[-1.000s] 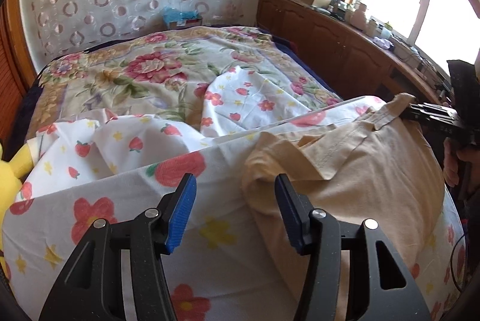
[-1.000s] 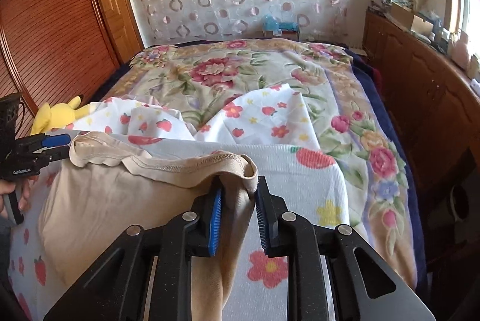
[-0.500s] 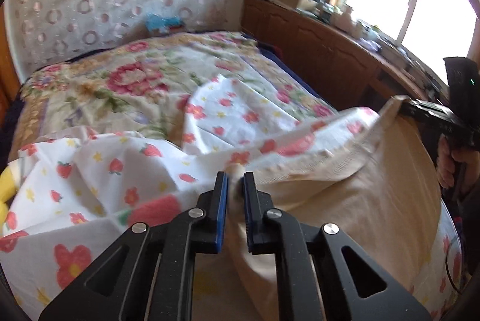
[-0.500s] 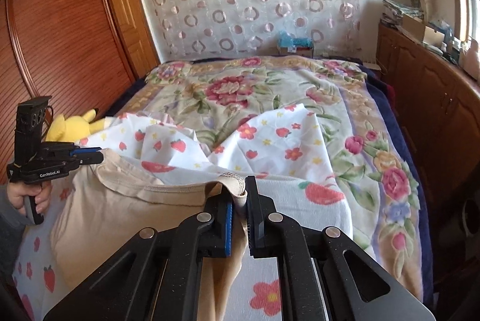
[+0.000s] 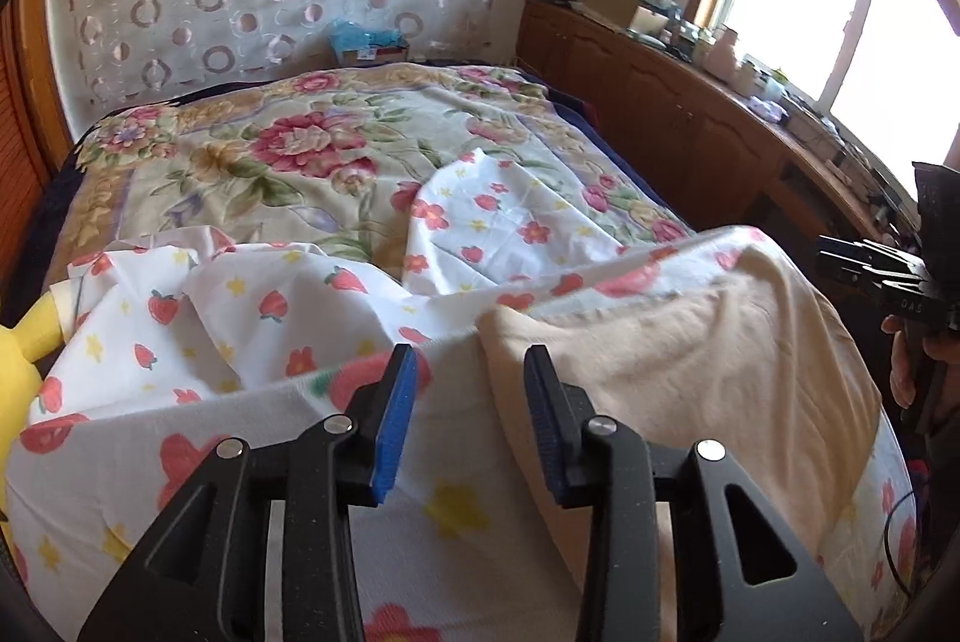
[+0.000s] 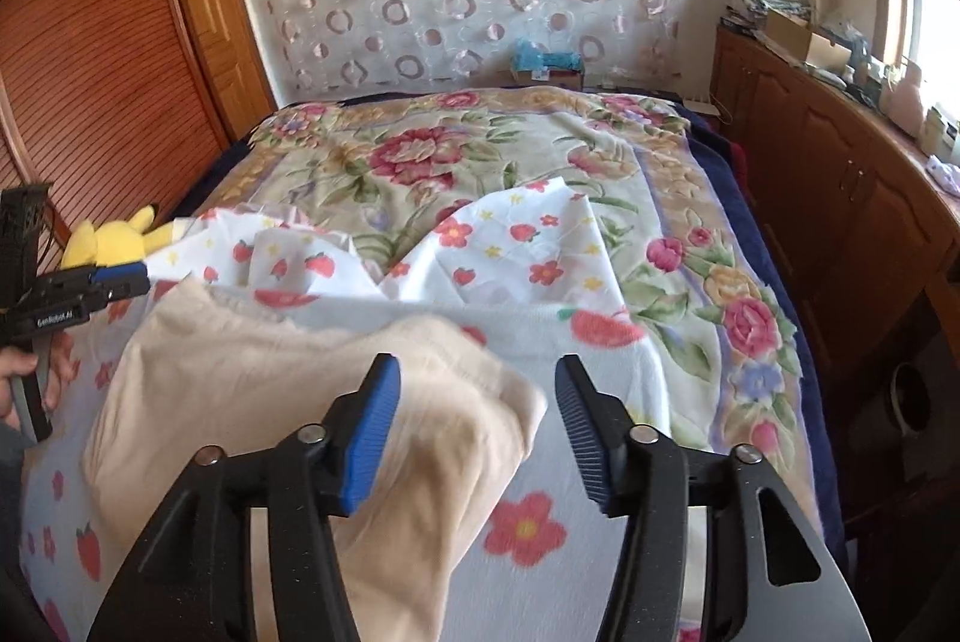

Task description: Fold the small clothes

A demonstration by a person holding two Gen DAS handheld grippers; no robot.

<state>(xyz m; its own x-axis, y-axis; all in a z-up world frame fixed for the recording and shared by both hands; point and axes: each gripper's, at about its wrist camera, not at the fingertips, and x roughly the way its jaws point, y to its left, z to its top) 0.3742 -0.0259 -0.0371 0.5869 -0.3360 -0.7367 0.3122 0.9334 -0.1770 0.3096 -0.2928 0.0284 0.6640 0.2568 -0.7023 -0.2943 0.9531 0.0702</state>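
Note:
A beige garment lies folded on a white flower-print mat at the near end of the bed. My left gripper hovers over the garment's left corner. Its jaws are opening, and the blue pads stand clear of the cloth. My right gripper is over the garment's right end. Its jaws are also opening; the soft fold sits between them, untouched by the pads. Each view shows the other gripper, held in a hand, at its edge: the right gripper and the left gripper.
A white strawberry-print cloth lies rumpled beyond the mat on the floral blanket. A yellow plush toy sits at the bed's left edge. A wooden cabinet under the window runs along the right, and a wooden wardrobe stands left.
Half a second ago both grippers were shut on the garment's upper edge. Both have now opened and let it go, and the garment lies folded over with its hem no longer showing.

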